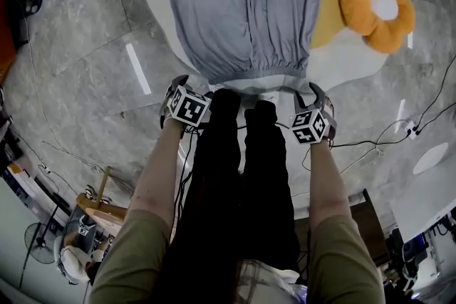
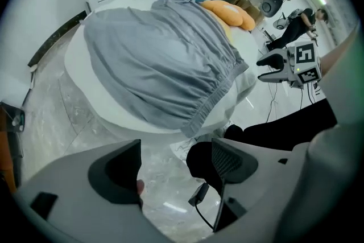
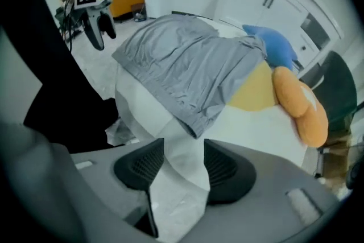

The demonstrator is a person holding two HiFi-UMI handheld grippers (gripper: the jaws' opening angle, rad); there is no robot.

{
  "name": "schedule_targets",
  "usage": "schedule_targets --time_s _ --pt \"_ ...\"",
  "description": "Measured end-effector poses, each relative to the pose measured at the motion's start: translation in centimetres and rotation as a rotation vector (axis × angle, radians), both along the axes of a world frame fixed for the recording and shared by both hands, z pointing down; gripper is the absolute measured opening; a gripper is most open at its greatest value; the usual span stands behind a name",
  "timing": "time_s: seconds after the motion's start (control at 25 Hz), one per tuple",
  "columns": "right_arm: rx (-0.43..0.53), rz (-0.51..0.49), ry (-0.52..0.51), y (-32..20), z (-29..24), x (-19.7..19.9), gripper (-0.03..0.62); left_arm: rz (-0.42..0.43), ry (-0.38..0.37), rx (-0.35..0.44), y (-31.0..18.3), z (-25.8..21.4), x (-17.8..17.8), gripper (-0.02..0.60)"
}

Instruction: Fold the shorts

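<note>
Smooth matt grey cloth shorts (image 1: 242, 11); glossy marbled stone floor (image 1: 85, 46)

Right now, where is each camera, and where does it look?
Head view: on the person's head, looking down at the grey shorts on the white table; arms and legs show.
Left gripper view: on the left gripper, looking across the shorts' waistband; open jaws show.
Right gripper view: on the right gripper, facing the shorts' other corner; open jaws show.
Shared: all see the shorts; each gripper view shows the other gripper.

Bright, even light; fisheye edges dark and blurred.
</note>
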State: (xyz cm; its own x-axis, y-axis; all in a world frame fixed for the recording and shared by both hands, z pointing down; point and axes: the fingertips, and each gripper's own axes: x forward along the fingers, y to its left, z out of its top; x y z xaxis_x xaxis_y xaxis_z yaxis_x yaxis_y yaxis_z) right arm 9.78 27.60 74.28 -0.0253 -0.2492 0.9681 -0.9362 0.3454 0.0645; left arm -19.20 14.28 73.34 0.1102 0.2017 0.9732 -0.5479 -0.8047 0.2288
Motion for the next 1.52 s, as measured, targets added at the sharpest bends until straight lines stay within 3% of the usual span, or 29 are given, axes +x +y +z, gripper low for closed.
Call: schedule_targets --time_s 0.12,0.36,0.48,0.68,0.88,1.04,1.2,1.36,1.52 --pt "0.033 0.125 -0.072 -2.5 -3.8 0.9 0.21 -0.045 0.047 -0.001 -0.5 -3.5 2.1 0.371" --pt "0.063 0.408 -0.165 -9.8 -12.1 6.9 0.21 -0.164 0.118 -0.063 0.2 -11.4 7.7 0.371" --pt "0.092 0.487 -0.219 -14.3 -14.7 9.3 0.21 -0.211 0.144 -0.083 0.7 -14.0 10.1 0.372" --pt "0.065 0.459 -0.293 -21.1 -15.1 13.8 0.21 -0.345 0.176 -0.076 3.3 -14.2 16.3 0.371" --pt "0.026 0.442 -0.41 -27.4 -11.6 17.9 0.209 -0.451 0.149 -0.075 7.6 -10.3 24.1 0.371" --pt "0.02 0.347 -0.398 -31.6 -8.7 19.6 0.21 -0.484 0.15 -0.04 9.1 -6.1 28.6 0.371" --pt "0.043 0.379 -0.473 -35.8 -6.1 20.3 0.21 -0.585 0.148 -0.001 8.4 -2.5 31.6 0.372" --pt "0.049 0.409 -0.52 -38.5 -3.7 20.2 0.21 -0.54 0.137 0.058 8.0 0.5 32.9 0.373" --pt "0.047 0.341 -0.407 -40.3 -1.7 21.9 0.21 -0.573 0.12 0.081 7.6 3.5 34.1 0.373"
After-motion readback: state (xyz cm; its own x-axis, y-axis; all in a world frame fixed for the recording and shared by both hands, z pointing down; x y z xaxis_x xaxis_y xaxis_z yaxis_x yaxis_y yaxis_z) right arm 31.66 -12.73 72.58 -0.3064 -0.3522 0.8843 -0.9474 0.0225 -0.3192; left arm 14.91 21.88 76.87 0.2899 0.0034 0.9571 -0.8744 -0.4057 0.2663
